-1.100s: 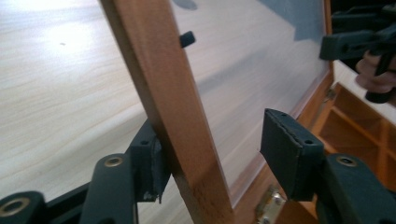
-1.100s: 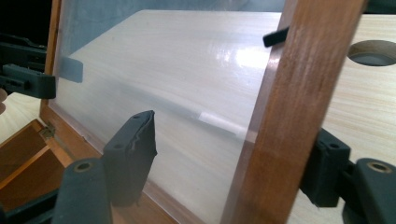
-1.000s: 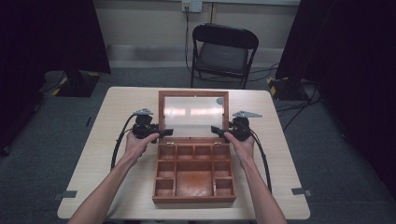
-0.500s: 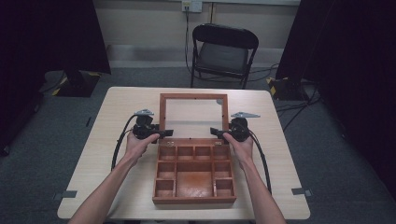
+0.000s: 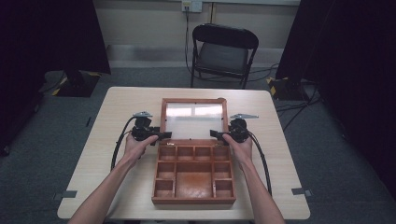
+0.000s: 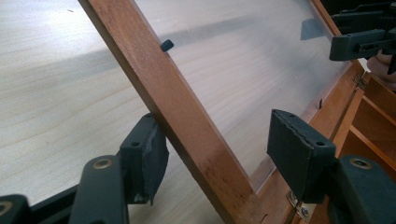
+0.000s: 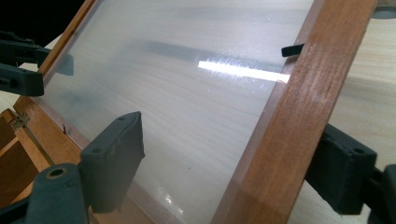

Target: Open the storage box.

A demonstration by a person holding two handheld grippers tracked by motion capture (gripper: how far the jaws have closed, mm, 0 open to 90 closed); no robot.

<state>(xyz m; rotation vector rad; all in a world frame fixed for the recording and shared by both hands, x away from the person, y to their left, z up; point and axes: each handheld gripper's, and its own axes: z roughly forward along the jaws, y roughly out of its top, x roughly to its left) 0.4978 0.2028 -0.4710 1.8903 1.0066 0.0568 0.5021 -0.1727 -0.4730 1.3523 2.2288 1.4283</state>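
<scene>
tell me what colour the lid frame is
Reddish-brown wood, around a clear pane. The lid frame shows best in the left gripper view.

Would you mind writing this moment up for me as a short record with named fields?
Work in hand: opening a wooden box by its glazed lid
Lid: swung back past upright, lying low over the table
Box: open, compartments look empty
Left gripper: straddles the lid's side rail, one pad at the wood, the other apart; jaws have just been opening
Right gripper: straddles the opposite rail, near pad apart; jaws have just been opening
Behind the table: a folding chair
</scene>
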